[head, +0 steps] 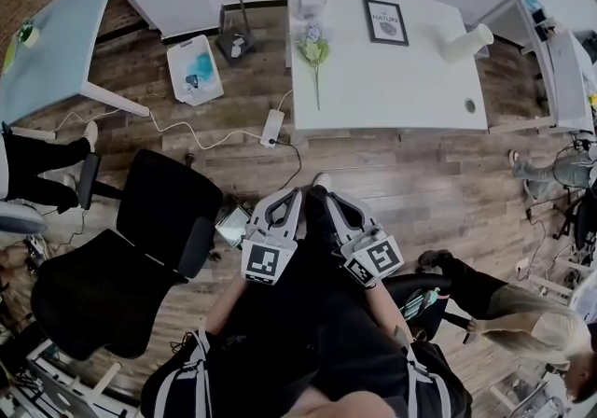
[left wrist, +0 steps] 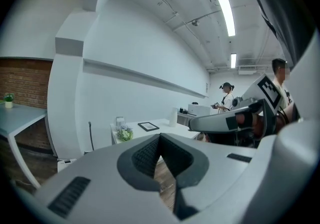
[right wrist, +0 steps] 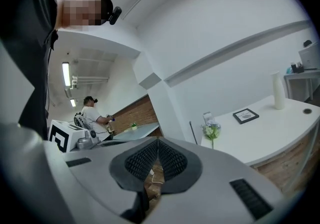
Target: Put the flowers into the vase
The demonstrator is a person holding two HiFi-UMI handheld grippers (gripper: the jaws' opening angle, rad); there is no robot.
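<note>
A flower (head: 314, 52) with pale blossoms and green leaves lies on the left part of the white table (head: 410, 90), far ahead of me. It also shows in the left gripper view (left wrist: 124, 134) and the right gripper view (right wrist: 211, 130). A tall white vase (head: 466, 41) stands at the table's right side (right wrist: 276, 90). A small clear glass container (head: 311, 2) sits behind the flower. My left gripper (head: 297, 190) (left wrist: 160, 137) and right gripper (head: 328, 194) (right wrist: 158, 140) hang side by side over the wooden floor, well short of the table. Both are shut with nothing between the pads.
A framed picture (head: 385, 21) lies on the table. A black office chair (head: 121, 248) stands to my left. A power strip (head: 271, 127) with cables and a white box (head: 194, 69) lie on the floor. A seated person (head: 504, 313) is at right, and another table (head: 47, 43) at far left.
</note>
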